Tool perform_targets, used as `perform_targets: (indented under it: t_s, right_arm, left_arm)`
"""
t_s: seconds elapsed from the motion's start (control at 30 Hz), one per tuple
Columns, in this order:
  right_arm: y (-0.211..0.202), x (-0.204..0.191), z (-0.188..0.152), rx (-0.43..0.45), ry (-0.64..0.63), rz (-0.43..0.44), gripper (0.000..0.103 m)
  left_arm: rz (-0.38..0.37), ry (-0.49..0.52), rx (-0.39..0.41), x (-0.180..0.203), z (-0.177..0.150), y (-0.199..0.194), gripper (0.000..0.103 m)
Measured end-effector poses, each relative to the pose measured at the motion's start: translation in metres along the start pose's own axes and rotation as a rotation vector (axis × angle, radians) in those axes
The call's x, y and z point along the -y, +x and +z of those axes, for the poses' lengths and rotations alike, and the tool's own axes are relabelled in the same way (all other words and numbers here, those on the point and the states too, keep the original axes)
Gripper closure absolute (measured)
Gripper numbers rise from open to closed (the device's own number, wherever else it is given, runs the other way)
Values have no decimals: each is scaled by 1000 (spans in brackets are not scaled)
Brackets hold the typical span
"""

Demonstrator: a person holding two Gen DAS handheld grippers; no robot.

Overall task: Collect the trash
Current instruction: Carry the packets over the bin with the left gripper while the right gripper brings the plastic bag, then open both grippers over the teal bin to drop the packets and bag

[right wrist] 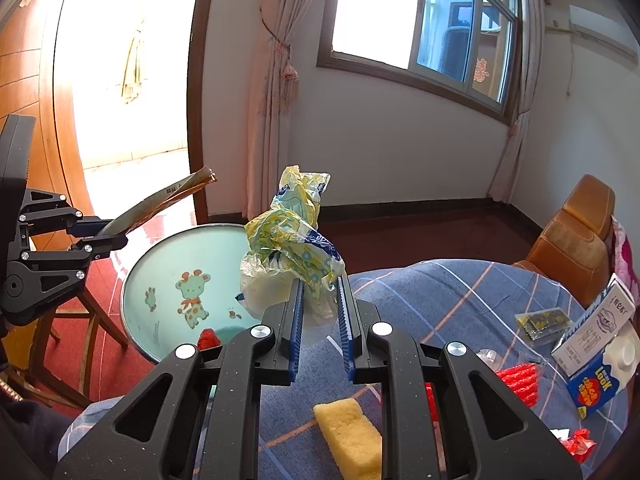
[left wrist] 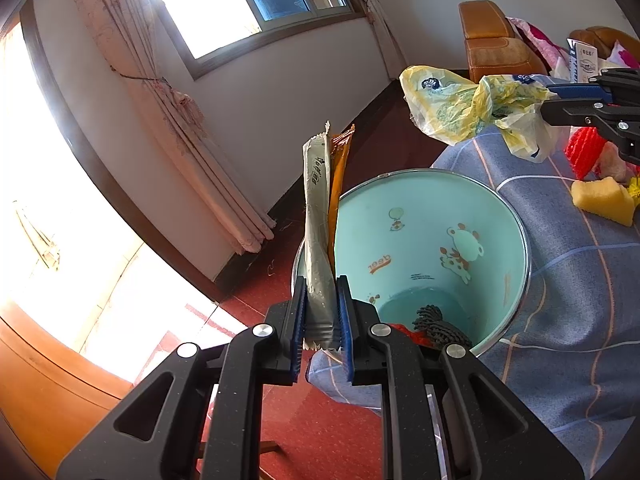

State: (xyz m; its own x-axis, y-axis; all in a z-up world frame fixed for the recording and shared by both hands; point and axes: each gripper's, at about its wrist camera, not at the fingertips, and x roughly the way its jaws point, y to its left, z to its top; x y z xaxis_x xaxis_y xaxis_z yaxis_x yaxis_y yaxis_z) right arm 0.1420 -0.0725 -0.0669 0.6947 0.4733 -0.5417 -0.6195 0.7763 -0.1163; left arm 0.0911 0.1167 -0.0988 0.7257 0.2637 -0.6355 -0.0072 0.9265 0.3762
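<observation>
A white-walled room with a red floor, a window with tied-back pink curtains, and a bright doorway surrounds the tabletop, which is draped in a blue plaid cloth. A pale green trash bin printed with cartoon animals stands just beside the tabletop's edge, with something red and something dark lying at its bottom.

My left tongs are clamped on the lower end of two long snack wrappers, a whitish one with an orange one behind it; they stand up beside the bin's near rim, at its left edge in the left wrist view. My right tongs are pinched on a crumpled yellow plastic bag, held in the air near the bin's rim, over the edge of the cloth.

Still on the tabletop lie a yellow sponge, red netting, a blue and white carton, a small dark packet and a red scrap near the front right corner. An orange-brown armchair stands behind the tabletop on the right.
</observation>
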Motion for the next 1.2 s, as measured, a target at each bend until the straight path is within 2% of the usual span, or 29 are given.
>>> perform_targets:
  t_s: [0.73, 0.83, 0.9, 1.07, 1.2]
  right_arm:
    - [3, -7, 2, -7, -14, 8, 86]
    - [5, -8, 2, -7, -15, 14, 84]
    - [7, -9, 3, -8, -12, 17, 77]
    - [14, -6, 0, -23, 18, 21, 61]
    - [9, -5, -3, -24, 19, 1, 59]
  left_arm:
    - [-11, 1, -1, -1, -2, 3, 87]
    - [-4, -2, 9, 0, -2, 2, 75]
    - [4, -4, 20, 2, -2, 1, 56]
    - [-4, 1, 23, 9, -3, 1, 47]
    - [-10, -4, 20, 10, -4, 4, 46]
